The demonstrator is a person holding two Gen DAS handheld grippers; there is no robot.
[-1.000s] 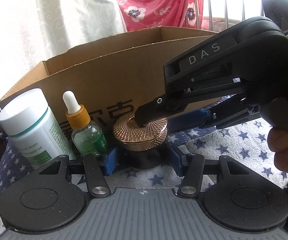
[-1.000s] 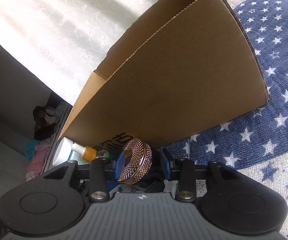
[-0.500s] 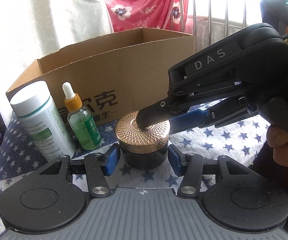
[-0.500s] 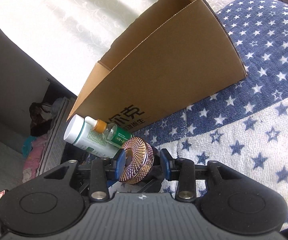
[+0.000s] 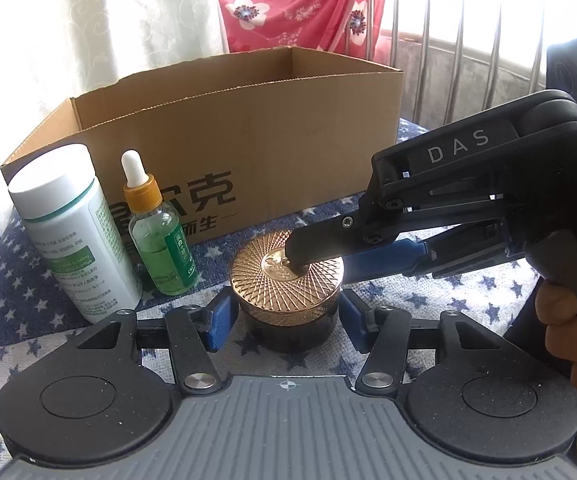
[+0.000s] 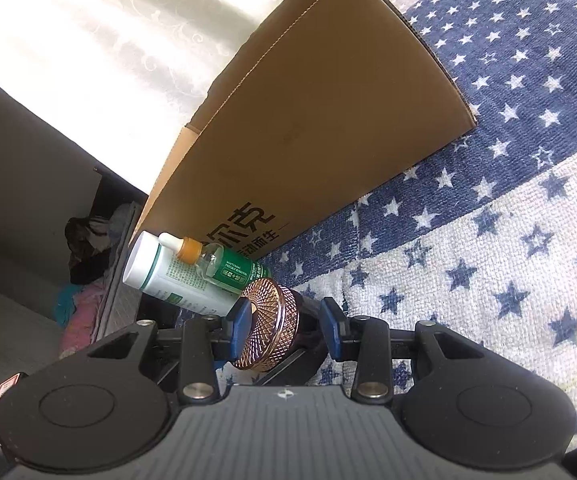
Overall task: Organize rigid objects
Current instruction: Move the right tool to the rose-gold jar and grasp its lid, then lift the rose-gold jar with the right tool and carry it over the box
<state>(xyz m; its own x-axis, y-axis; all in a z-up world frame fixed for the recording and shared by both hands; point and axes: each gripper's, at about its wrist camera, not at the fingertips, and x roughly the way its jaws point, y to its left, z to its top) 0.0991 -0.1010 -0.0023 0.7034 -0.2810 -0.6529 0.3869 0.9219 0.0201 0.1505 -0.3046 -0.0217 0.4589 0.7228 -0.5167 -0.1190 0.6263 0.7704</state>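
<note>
Jar with gold lid, earlier right against the cardboard box, now stands clear on the star-print cover. Right gripper jaws are clamped top-to-bottom on it; left gripper jaws are opening, flanking untouched. Boxing remains.

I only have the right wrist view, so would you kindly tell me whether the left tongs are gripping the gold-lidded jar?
Observer: No. The left tongs straddle the jar with jaws opening and pads clear of it on both sides.
Operator: Thanks. What is at the back of the scene?
Observer: A pink floral cloth hangs behind the cardboard box, beside metal bars.
Operator: And who holds my tool?
Observer: A hand wraps the handle of the right tongs.
</note>
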